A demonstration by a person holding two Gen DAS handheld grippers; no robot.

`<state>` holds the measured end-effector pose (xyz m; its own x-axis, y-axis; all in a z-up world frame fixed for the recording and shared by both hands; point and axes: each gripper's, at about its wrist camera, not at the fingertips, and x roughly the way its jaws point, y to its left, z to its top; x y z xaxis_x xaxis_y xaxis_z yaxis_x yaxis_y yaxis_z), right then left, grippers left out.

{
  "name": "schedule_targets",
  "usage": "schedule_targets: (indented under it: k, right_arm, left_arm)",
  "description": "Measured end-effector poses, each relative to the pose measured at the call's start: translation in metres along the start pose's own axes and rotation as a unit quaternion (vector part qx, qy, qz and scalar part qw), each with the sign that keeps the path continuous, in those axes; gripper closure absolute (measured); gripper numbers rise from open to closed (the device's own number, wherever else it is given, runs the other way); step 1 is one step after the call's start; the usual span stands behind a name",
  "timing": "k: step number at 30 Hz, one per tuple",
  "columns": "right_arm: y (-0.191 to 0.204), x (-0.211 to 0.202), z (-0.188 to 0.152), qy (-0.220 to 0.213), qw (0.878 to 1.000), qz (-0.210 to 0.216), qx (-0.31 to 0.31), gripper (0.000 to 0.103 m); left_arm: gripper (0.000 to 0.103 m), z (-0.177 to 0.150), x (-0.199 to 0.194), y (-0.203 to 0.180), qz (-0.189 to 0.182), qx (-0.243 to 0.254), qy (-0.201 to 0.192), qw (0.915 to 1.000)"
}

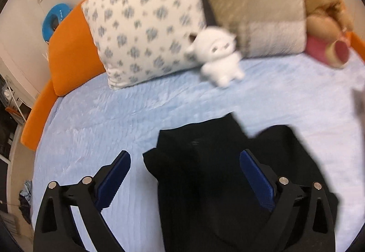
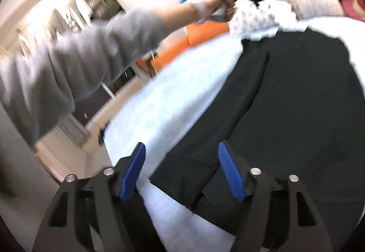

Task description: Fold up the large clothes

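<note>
A black garment (image 1: 205, 183) lies partly folded on the light blue bed sheet (image 1: 114, 115). My left gripper (image 1: 185, 155) hovers over its far end with the jaws spread wide; the cloth sits below them and neither blue pad presses on it. In the right wrist view the same black garment (image 2: 296, 92) stretches away along the sheet (image 2: 171, 103). My right gripper (image 2: 181, 145) is open over its near corner, pads apart from the cloth. A hand (image 2: 219, 1) in a grey sleeve (image 2: 68, 64) holds the left gripper's handle above the bed.
A patterned pillow (image 1: 141, 30), a beige pillow (image 1: 257, 12), a small white plush toy (image 1: 221, 55) and a brown teddy (image 1: 326, 23) line the bed's far side. An orange padded edge (image 1: 68, 51) rims the bed on the left. Shelving (image 2: 68, 17) stands beyond.
</note>
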<state>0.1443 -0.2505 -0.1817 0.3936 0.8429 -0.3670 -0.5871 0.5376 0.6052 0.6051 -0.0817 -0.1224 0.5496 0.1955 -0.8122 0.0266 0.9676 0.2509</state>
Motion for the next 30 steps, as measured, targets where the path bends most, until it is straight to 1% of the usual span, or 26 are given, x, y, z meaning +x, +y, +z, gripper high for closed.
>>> schedule_targets:
  k: [1, 2, 3, 4, 5, 6, 8, 10, 11, 13, 15, 16, 17, 20, 21, 24, 27, 28, 29, 30]
  right_arm:
    - [-0.007, -0.017, 0.001, -0.007, 1.000, -0.014, 0.011, 0.033]
    - [-0.019, -0.037, 0.003, -0.010, 0.999, -0.042, 0.024, 0.031]
    - [-0.028, -0.048, 0.002, -0.008, 0.998, -0.059, 0.032, 0.029]
    - [-0.039, -0.060, 0.002, -0.001, 0.995, -0.086, 0.044, 0.026]
    - [-0.053, -0.072, 0.000, 0.009, 0.990, -0.128, 0.060, 0.026]
    - [-0.064, -0.080, -0.002, 0.019, 0.986, -0.147, 0.073, 0.026]
    - [-0.082, -0.091, -0.009, 0.031, 0.980, -0.167, 0.099, 0.026]
    - [-0.093, -0.094, -0.015, 0.041, 0.978, -0.171, 0.115, 0.027]
    - [-0.097, -0.095, -0.020, 0.044, 0.976, -0.176, 0.117, 0.027]
    - [-0.105, -0.096, -0.024, 0.050, 0.975, -0.175, 0.125, 0.027]
    - [-0.112, -0.095, -0.029, 0.051, 0.974, -0.169, 0.140, 0.030]
    - [-0.116, -0.095, -0.031, 0.057, 0.974, -0.162, 0.147, 0.032]
    - [-0.120, -0.095, -0.033, 0.061, 0.974, -0.154, 0.154, 0.034]
    - [-0.125, -0.094, -0.037, 0.072, 0.973, -0.137, 0.171, 0.035]
    - [-0.128, -0.094, -0.036, 0.077, 0.972, -0.136, 0.176, 0.035]
    - [-0.130, -0.083, -0.039, 0.108, 0.967, -0.137, 0.187, 0.035]
    - [-0.122, -0.072, -0.040, 0.131, 0.967, -0.139, 0.169, 0.034]
    - [-0.120, -0.070, -0.040, 0.136, 0.967, -0.138, 0.165, 0.037]
    - [-0.119, -0.067, -0.041, 0.141, 0.967, -0.132, 0.166, 0.051]
    - [-0.119, -0.063, -0.043, 0.150, 0.965, -0.135, 0.167, 0.056]
  left_arm:
    - [0.003, 0.003, -0.014, -0.008, 0.000, 0.004, -0.002, 1.0000]
    - [0.003, 0.006, -0.033, -0.025, 0.003, 0.013, -0.009, 0.9999]
    - [0.003, 0.008, -0.043, -0.042, 0.009, 0.023, -0.013, 0.9996]
    - [0.003, 0.010, -0.048, -0.064, 0.020, 0.035, -0.010, 0.9992]
    - [0.003, 0.010, -0.048, -0.081, 0.027, 0.043, -0.003, 0.9987]
    - [0.003, 0.009, -0.043, -0.106, 0.035, 0.054, 0.010, 0.9979]
    - [0.003, 0.006, -0.025, -0.150, 0.043, 0.069, 0.036, 0.9960]
    - [0.003, -0.004, 0.001, -0.201, 0.054, 0.091, 0.062, 0.9925]
    - [0.003, -0.008, 0.010, -0.218, 0.057, 0.101, 0.069, 0.9908]
    - [0.003, -0.020, 0.036, -0.261, 0.073, 0.131, 0.087, 0.9848]
    - [0.003, -0.030, 0.059, -0.287, 0.094, 0.153, 0.109, 0.9778]
    - [0.003, -0.034, 0.067, -0.292, 0.101, 0.156, 0.116, 0.9756]
    - [0.003, -0.039, 0.078, -0.298, 0.119, 0.160, 0.127, 0.9717]
    - [0.003, -0.050, 0.099, -0.302, 0.159, 0.162, 0.153, 0.9618]
    - [0.003, -0.052, 0.103, -0.301, 0.170, 0.165, 0.156, 0.9589]
    - [0.003, -0.056, 0.106, -0.299, 0.180, 0.179, 0.146, 0.9560]
    - [0.003, -0.057, 0.106, -0.302, 0.189, 0.199, 0.139, 0.9516]
    - [0.004, -0.057, 0.106, -0.303, 0.194, 0.205, 0.135, 0.9497]
    - [0.013, -0.058, 0.105, -0.304, 0.198, 0.211, 0.132, 0.9482]
    - [0.024, -0.058, 0.105, -0.305, 0.200, 0.213, 0.135, 0.9468]
